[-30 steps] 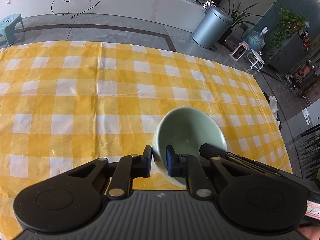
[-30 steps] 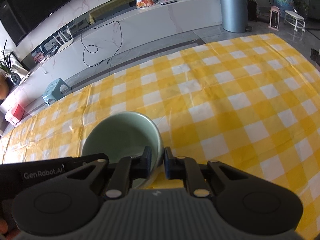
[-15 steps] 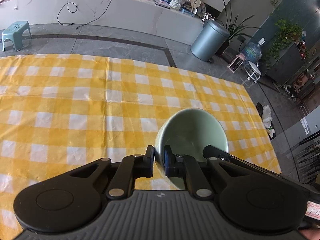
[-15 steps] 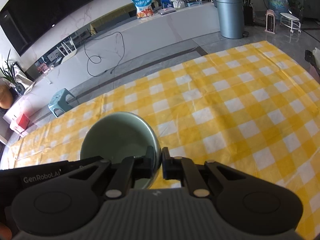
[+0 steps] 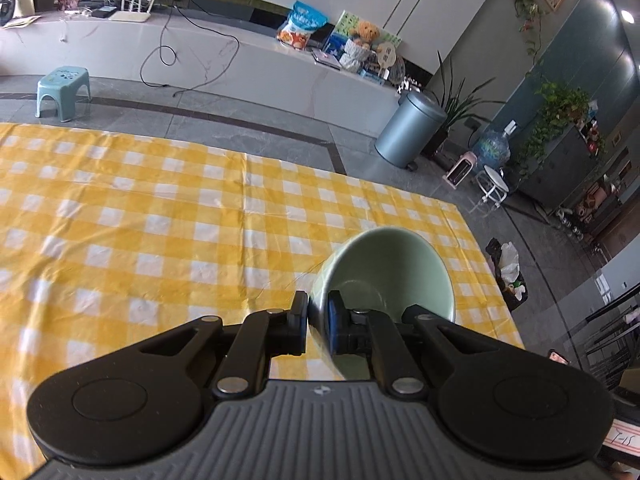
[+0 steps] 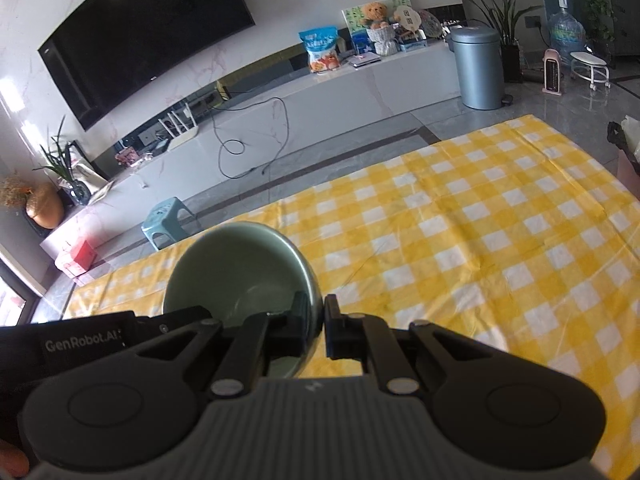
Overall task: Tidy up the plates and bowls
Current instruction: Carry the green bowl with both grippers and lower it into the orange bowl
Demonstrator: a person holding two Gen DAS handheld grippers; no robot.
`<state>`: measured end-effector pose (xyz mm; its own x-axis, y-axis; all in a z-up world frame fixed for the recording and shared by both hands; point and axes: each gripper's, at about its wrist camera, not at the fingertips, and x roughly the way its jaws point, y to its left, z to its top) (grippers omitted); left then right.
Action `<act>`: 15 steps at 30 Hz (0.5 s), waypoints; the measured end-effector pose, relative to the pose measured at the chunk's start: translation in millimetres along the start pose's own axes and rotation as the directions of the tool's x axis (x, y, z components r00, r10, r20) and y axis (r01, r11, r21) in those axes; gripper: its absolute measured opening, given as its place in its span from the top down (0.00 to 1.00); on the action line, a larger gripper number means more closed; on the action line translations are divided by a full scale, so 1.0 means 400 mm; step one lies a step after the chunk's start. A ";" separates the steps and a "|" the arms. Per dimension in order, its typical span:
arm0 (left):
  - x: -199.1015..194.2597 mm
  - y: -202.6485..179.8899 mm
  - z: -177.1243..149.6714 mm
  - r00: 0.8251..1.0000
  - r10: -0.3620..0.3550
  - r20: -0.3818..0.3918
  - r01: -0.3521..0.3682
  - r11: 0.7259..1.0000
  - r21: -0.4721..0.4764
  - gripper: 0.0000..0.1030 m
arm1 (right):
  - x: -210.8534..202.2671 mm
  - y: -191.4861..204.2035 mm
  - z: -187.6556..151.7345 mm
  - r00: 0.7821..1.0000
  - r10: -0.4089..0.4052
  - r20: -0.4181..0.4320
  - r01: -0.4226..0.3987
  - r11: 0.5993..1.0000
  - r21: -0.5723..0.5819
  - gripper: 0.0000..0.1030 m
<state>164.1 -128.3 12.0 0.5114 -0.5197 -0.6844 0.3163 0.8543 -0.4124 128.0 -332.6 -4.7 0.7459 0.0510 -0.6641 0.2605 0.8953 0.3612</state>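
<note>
A pale green bowl (image 5: 390,268) is held in the air above the yellow checked tablecloth (image 5: 160,224). My left gripper (image 5: 318,318) is shut on the bowl's left rim. My right gripper (image 6: 318,320) is shut on the right rim of the same bowl (image 6: 236,264). The bowl is empty and tilted toward the cameras. The other gripper's black body shows at the lower edge of each wrist view. No plates are in view.
The tablecloth (image 6: 480,248) covers the table to its far edge. Beyond lie a grey floor, a small teal stool (image 5: 62,90), a grey bin (image 5: 408,128) and a long white TV bench (image 6: 320,96).
Both grippers have risen and tilted up with the bowl held between them; the table looks farther away and more of the room shows. The grips have not changed.
</note>
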 end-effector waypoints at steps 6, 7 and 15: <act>-0.108 0.012 -0.074 0.999 -0.004 0.040 0.006 0.999 -0.044 0.90 | -0.116 0.040 -0.077 0.999 0.043 0.021 -0.043 0.999 -0.013 0.94; -0.123 0.015 -0.089 0.999 -0.006 0.045 0.008 0.999 -0.054 0.90 | -0.133 0.044 -0.089 0.999 0.049 0.023 -0.049 0.999 -0.014 0.94; -0.173 0.032 -0.178 0.999 -0.022 0.036 0.025 0.995 -0.097 0.90 | -0.221 0.033 -0.184 0.998 0.064 0.009 -0.064 0.998 -0.004 0.94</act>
<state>76.0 -81.2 11.2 0.5329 -0.5381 -0.6530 0.2503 0.8374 -0.4859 20.4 -292.7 10.8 0.7667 0.1037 -0.6336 0.2099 0.8922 0.3999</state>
